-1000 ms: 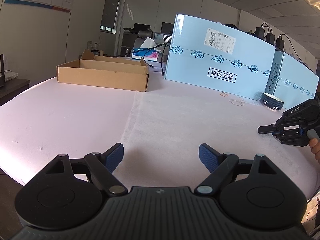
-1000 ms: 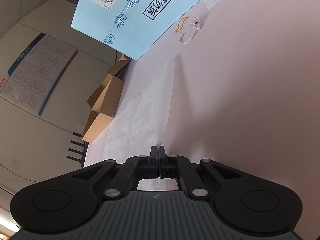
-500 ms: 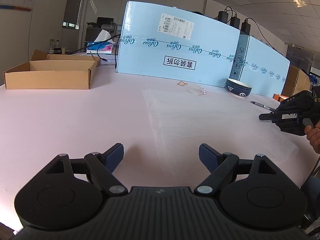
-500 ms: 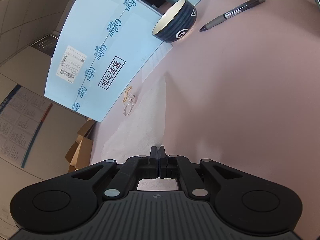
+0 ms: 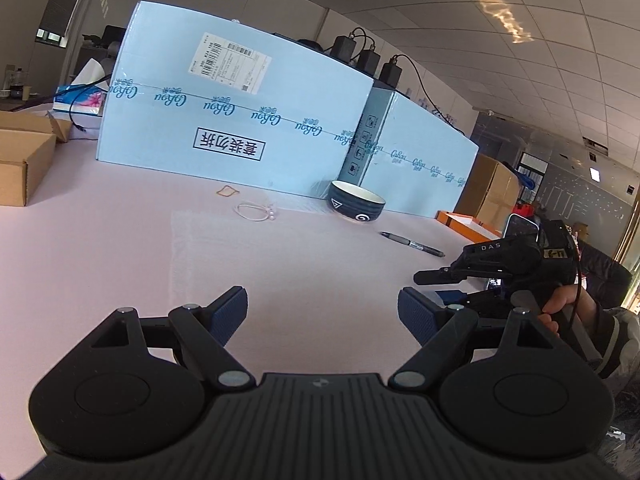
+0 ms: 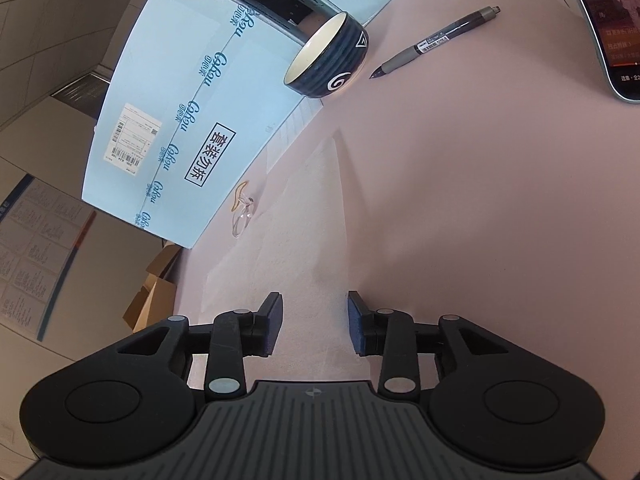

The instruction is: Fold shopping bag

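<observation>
Where boxes (image 5: 240,120) back it, a pink table (image 5: 100,248).

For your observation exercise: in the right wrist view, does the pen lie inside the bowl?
No, the pen lies flat on the pink table, beside the dark blue bowl and apart from it.

Bystander items on the pink worktop (image 5: 100,264)

Dark patterned bowl (image 5: 356,201) stands near the foot of the large light-blue carton (image 5: 240,112) (shipping label on its face). A pen (image 5: 412,243) lies near the bowl. Rubber band (image 5: 227,191) and thin loop (image 5: 254,212) lie near the carton. Open cardboard box (image 5: 20,160) at left edge.
</observation>
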The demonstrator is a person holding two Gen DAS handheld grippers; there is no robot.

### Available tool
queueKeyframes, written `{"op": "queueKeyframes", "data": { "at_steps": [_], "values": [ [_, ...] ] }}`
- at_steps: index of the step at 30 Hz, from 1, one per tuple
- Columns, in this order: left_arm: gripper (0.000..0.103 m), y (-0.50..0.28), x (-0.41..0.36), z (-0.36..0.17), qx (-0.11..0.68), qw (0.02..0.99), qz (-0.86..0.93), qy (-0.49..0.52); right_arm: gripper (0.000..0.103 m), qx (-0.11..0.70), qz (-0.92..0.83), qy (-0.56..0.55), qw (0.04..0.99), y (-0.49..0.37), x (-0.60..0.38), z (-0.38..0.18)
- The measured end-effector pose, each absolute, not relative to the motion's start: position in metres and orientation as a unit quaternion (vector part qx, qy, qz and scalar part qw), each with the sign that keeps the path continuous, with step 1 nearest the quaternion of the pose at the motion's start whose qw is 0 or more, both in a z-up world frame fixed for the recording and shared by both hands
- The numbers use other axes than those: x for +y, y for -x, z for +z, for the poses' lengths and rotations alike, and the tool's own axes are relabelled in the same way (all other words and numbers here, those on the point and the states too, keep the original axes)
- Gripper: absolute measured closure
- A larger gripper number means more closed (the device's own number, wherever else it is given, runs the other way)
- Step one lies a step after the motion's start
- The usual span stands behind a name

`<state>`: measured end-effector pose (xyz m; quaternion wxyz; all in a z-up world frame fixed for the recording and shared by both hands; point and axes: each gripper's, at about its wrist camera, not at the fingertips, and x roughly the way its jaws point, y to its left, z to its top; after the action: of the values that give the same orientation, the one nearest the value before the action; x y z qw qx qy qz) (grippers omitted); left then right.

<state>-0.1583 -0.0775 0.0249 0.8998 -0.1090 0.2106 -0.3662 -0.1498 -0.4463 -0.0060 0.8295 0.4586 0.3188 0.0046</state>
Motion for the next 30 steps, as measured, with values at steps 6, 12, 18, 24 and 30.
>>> {"op": "queueKeyframes", "data": {
  "at_steps": [6, 12, 18, 24, 30],
  "values": [
    [0.032, 0.144, -0.121, 0.015, 0.233, 0.883, -0.393, 0.104, 0.068, 0.31, 0.016, -0.445, 0.84, 0.161, -0.441, -0.007],
    [0.05, 0.135, -0.139, -0.001, 0.266, 0.879, -0.386, 0.083, 0.084, 0.306, 0.012, -0.437, 0.845, 0.166, -0.442, -0.011],
    [0.049, 0.134, -0.14, -0.005, 0.279, 0.88, -0.377, 0.074, 0.099, 0.305, -0.005, -0.467, 0.83, 0.168, -0.449, -0.018],
    [0.048, 0.148, -0.119, 0.003, 0.276, 0.869, -0.402, 0.084, 0.099, 0.291, 0.017, -0.494, 0.819, 0.165, -0.441, -0.013],
    [0.041, 0.167, -0.093, 0.008, 0.253, 0.849, -0.448, 0.117, 0.099, 0.266, 0.076, -0.476, 0.835, 0.147, -0.409, 0.019]
  ]
}}
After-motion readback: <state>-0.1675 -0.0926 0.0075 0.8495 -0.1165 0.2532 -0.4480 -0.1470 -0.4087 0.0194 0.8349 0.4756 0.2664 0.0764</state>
